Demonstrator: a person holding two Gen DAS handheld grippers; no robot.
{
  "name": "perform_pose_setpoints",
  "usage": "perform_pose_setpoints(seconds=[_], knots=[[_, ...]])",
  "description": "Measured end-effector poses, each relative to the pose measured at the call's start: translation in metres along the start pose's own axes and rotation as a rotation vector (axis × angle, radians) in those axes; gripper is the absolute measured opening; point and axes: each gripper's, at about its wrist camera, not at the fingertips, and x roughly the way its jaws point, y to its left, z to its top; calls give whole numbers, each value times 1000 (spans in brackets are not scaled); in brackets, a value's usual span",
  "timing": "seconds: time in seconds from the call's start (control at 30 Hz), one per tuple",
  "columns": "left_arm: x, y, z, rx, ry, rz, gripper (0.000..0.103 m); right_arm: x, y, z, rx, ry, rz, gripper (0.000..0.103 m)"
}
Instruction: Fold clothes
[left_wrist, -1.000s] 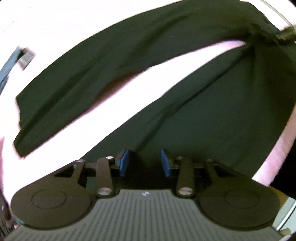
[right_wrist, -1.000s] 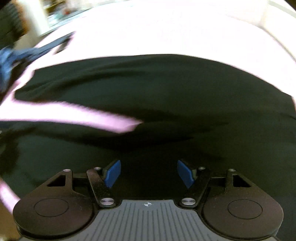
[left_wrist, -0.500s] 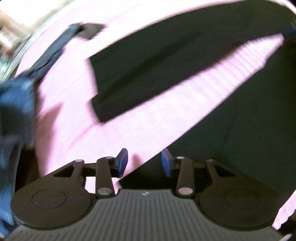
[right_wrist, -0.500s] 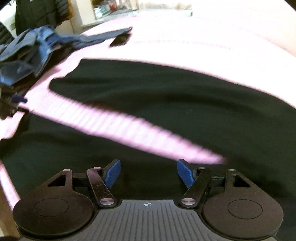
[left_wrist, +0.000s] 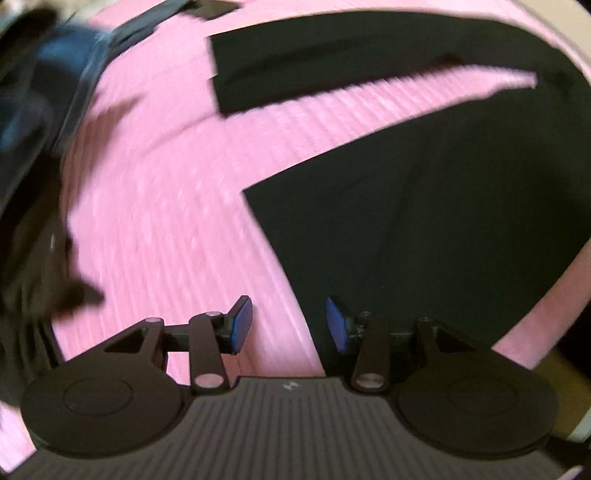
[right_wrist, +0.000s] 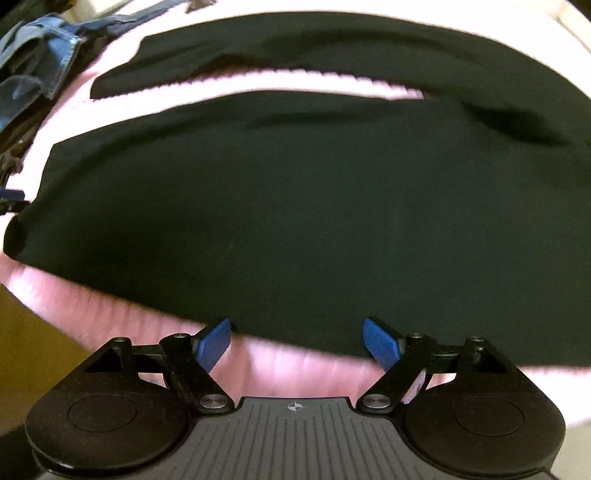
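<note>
- A pink ribbed blanket (left_wrist: 177, 177) covered the whole work surface, and we took the black trousers (right_wrist: 314, 206) spread flat on it as our landmark.
- The trousers lay with two legs parted by a narrow strip of pink; in the left wrist view the same trousers (left_wrist: 443, 206) filled the right side, their leg ends (left_wrist: 266, 206) cut square.
- Beyond the trousers' leg ends, at the far left edge of the blanket, sat a heap of blue denim clothes (right_wrist: 40, 51), apart from the black cloth.
- Our left gripper (left_wrist: 289, 325) hung over the near leg's end, one blue pad above pink, the other above black; its jaws were opening and nothing was pinched.
- Our right gripper (right_wrist: 297, 341) hovered at the trousers' near long edge, jaws spreading wide, empty, with the hem just ahead of the pads (right_wrist: 214, 341).
</note>
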Motion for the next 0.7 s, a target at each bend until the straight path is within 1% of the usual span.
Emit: perform_pose_setpoints(seconds=[0.07, 0.13, 0.2, 0.23, 0.3, 0.33, 0.37, 0.43, 0.47, 0.5, 0.53, 0.57, 0.63, 0.67, 0.7], knots=[[-11, 0, -8, -55, -8, -50, 39, -5, 3, -5, 37, 19, 7, 82], [-18, -7, -14, -60, -11, -66, 39, -10, -2, -8, 78, 20, 15, 82], [-20, -16, -21, -64, -7, -82, 40, -16, -18, -12, 127, 20, 11, 82], [-19, -21, -25, -69, 8, -83, 40, -17, -28, -14, 149, 24, 6, 82], [-8, -26, -29, -88, 62, -70, 42, -21, -57, -22, 209, 27, -19, 82], [-6, -27, -30, -97, 77, -47, 43, -26, -74, -26, 250, 17, -30, 82], [-4, -27, -31, -105, 91, -24, 47, -33, -91, -32, 289, -2, -51, 82], [-12, -37, -26, -52, 87, 74, 45, -48, -124, -43, 365, -38, -93, 82], [-16, -41, -24, -25, 84, 123, 41, -54, -143, -49, 415, -56, -106, 82], [-23, -54, -23, 58, 69, 192, 37, -59, -162, -56, 465, -75, -120, 82], [-30, -67, -22, 138, 47, 225, 37, -64, -183, -62, 535, -102, -127, 82], [-36, -82, -22, 206, 25, 226, 37, -69, -204, -68, 606, -130, -134, 82], [-46, -116, -22, 335, -11, 198, 37, -79, -241, -78, 727, -197, -147, 82], [-48, -136, -24, 407, -26, 166, 38, -83, -263, -83, 784, -233, -160, 82], [-47, -157, -27, 482, -37, 138, 38, -86, -281, -87, 814, -262, -180, 82]])
